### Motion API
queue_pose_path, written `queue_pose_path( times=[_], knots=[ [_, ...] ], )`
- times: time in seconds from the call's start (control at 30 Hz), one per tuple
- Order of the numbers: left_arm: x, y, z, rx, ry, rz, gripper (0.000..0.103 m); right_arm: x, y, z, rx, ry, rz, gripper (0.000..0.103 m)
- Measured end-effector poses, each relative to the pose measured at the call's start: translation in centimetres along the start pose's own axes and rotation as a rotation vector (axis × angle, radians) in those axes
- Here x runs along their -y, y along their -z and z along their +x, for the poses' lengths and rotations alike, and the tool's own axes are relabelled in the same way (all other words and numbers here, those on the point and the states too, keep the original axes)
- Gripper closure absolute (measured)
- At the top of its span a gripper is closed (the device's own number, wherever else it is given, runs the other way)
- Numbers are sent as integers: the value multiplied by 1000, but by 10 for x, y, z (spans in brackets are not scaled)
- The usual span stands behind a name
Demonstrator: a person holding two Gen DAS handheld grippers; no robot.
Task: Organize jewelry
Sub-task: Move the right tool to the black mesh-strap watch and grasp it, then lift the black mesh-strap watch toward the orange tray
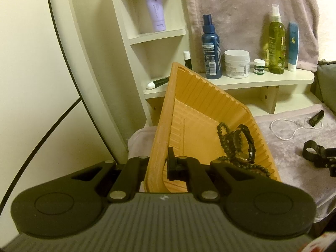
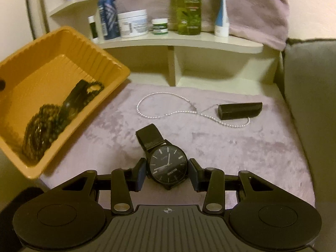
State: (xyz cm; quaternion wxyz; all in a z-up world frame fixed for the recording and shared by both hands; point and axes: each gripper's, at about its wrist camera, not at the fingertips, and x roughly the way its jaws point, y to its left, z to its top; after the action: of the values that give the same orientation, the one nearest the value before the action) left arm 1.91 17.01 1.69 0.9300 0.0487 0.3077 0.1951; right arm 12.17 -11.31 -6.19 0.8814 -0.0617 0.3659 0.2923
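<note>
A: Jewelry is seen in three spots. Far left, the orange tray (image 2: 63, 48) is held tipped up, its near rim clamped between the left gripper's (image 1: 159, 166) fingers, which are pressed together on the wall. Dark bead bracelets (image 2: 40, 126) and a black watch are heaped in the tray's low corner.

B: Confirmed from the left wrist view: the bead bracelets and that second watch (image 1: 244, 145) are piled against the ribbed side of the tray.

A: Moving right, the black watch (image 2: 168, 164) is seen face up on the mauve plush cover (image 2: 252, 157) of the worktop, its strap trailing away toward the shelf. It is bracketed by the right gripper (image 2: 168, 173). The fingers are set apart; the left pad (image 2: 140, 175) is just at the case, the right pad is kept clear of it. Whether the watch is pinched cannot be told.

B: No firm clamp is shown.

A: Further right, a pearl necklace (image 2: 168, 115) is laid in a loop on the cover, and a black cylinder (image 2: 240, 110) is lying across its far end.

B: Behind, bottles and jars are lined up on the cream shelf (image 2: 178, 42).
</note>
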Motion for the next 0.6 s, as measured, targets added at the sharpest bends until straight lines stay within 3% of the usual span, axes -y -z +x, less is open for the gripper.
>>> queue_pose_path(
  times=[0.27,0.47,0.6],
  knots=[
    [0,0,-1,2,2,0,97,6,0,0,-6,-55,-125,44],
    [0,0,-1,2,2,0,97,6,-1,3,18,-120,-287,44],
    [0,0,-1,2,2,1,97,11,1,8,3,-142,-328,44]
  ],
)
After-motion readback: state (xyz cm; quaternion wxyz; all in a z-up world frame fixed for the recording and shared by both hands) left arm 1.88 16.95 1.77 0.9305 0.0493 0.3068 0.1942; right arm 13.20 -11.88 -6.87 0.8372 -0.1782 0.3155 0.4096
